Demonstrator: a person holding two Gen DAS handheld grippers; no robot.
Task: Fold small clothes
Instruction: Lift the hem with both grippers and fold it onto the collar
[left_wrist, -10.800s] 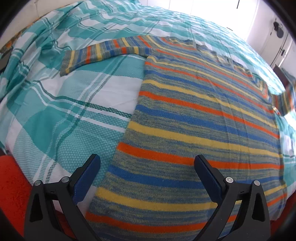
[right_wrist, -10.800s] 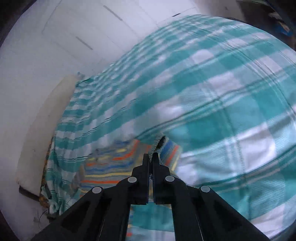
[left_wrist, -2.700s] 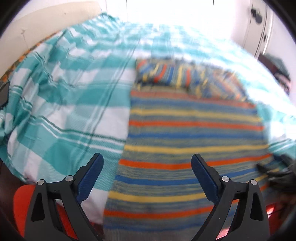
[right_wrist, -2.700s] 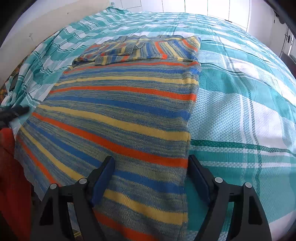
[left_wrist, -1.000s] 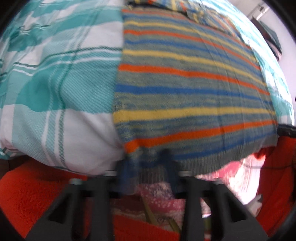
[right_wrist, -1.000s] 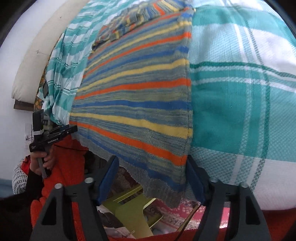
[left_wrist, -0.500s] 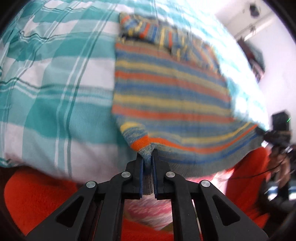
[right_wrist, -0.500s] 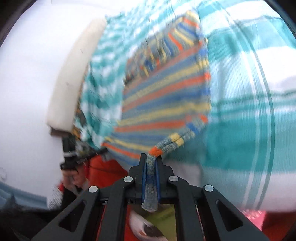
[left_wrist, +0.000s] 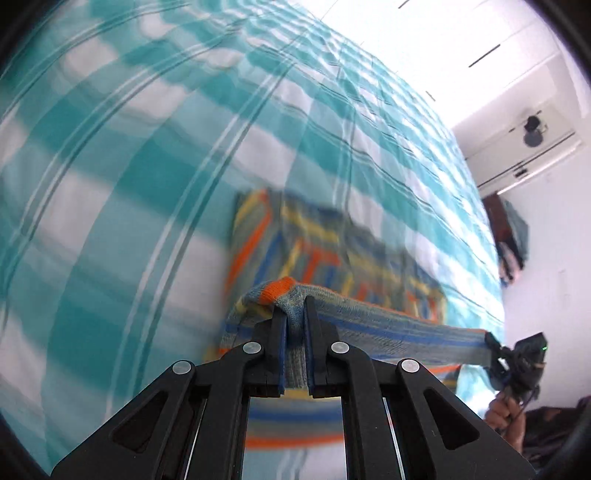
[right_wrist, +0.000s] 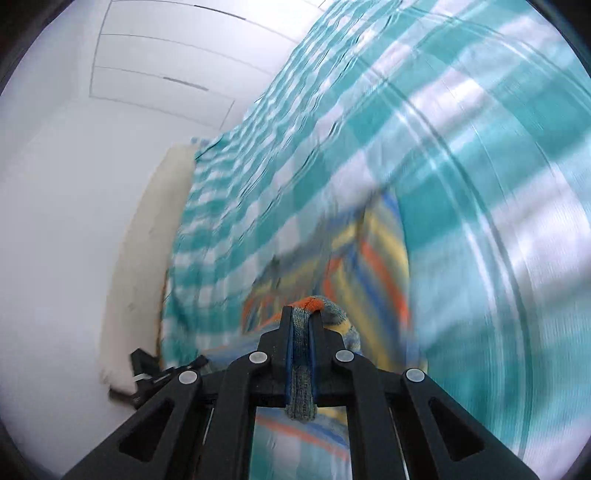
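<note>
A striped knit sweater (left_wrist: 332, 258), blue, yellow and orange, lies on a teal and white plaid bedspread (left_wrist: 129, 166). My left gripper (left_wrist: 294, 314) is shut on the sweater's bottom left hem corner and holds it lifted above the bed. The hem stretches taut to the right, where my right gripper (left_wrist: 493, 341) holds the other corner. In the right wrist view my right gripper (right_wrist: 302, 317) is shut on the hem, with the sweater (right_wrist: 369, 266) blurred beyond it and the left gripper (right_wrist: 166, 373) at lower left.
A white wall with cupboard doors (right_wrist: 147, 74) stands behind the bed. A cream headboard or mattress edge (right_wrist: 140, 258) runs along the left. A dark shelf with cloth (left_wrist: 509, 236) stands by the right wall. The person's hand (left_wrist: 506, 413) shows at lower right.
Both grippers, shut on the hem corners, have lifted the sweater's bottom edge and carried it forward over the body toward the collar end. The views are motion-blurred.
</note>
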